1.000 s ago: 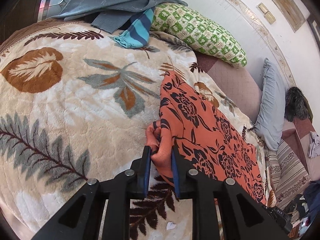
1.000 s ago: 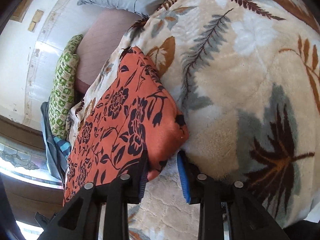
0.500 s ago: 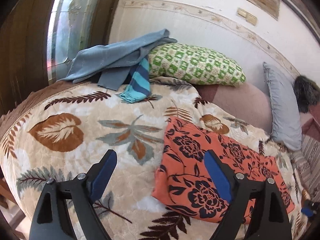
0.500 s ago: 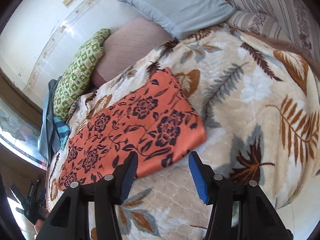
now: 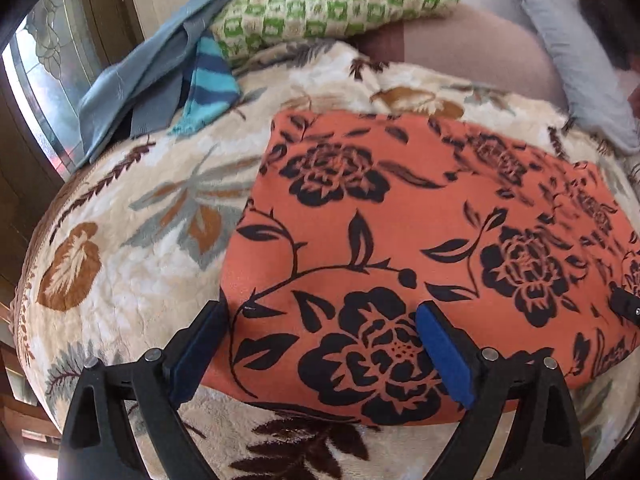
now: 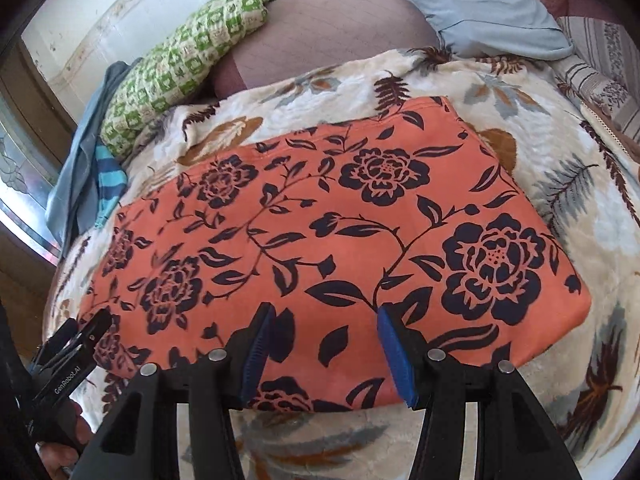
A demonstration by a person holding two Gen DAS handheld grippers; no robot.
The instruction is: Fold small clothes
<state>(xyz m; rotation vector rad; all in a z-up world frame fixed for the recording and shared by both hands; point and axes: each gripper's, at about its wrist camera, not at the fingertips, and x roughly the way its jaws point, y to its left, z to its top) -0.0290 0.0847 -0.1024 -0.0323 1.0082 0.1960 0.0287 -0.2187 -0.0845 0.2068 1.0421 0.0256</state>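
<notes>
An orange cloth with black flowers [image 5: 420, 240] lies flat and folded on the leaf-patterned blanket [image 5: 120, 248]; it also shows in the right wrist view [image 6: 320, 248]. My left gripper [image 5: 320, 344] is open and hovers over the cloth's near left corner, holding nothing. My right gripper [image 6: 324, 352] is open over the cloth's near edge, holding nothing. The left gripper's body [image 6: 68, 364] shows at the lower left of the right wrist view.
A green checked pillow [image 5: 332, 0], a grey-blue garment [image 5: 152, 64] and a blue striped cloth [image 5: 208, 84] lie at the back left. A grey pillow [image 6: 480, 4] and mauve bolster [image 6: 320, 28] lie behind. The blanket [image 6: 580, 200] drops off at the right.
Both grippers let go of the orange cloth, opened, and pulled back. The cloth now lies flat, and both grippers have moved in low over its near edge.
</notes>
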